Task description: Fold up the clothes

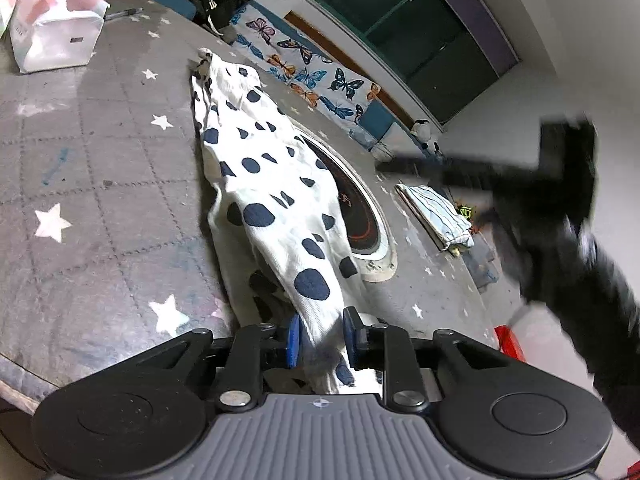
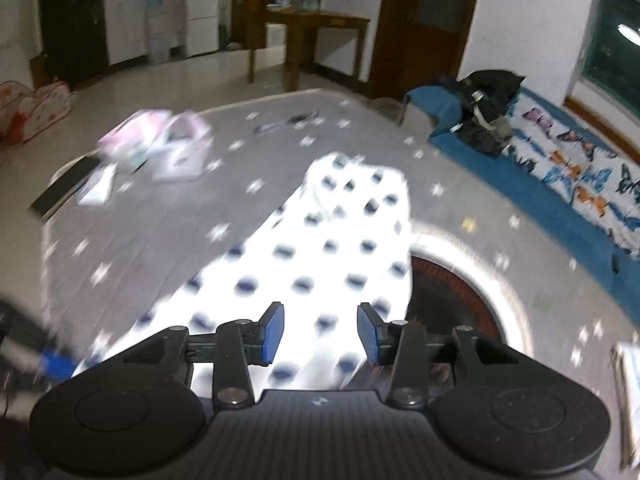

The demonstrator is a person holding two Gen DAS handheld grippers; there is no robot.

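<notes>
Though lettering unreadable: clamped spotted garment (image 1: 276,184).

White walls all round, a pale glossy floor (image 2: 208,76), a brown wooden side table (image 2: 316,24), a white fridge (image 2: 202,12), and a dark window (image 1: 420,28).

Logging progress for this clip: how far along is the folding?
Done: a striped folded cloth lies aside. In hand: the left gripper is shut on the near end of the polka-dot garment; the right gripper hovers open above it. Left: the garment lies long, unfolded.
</notes>
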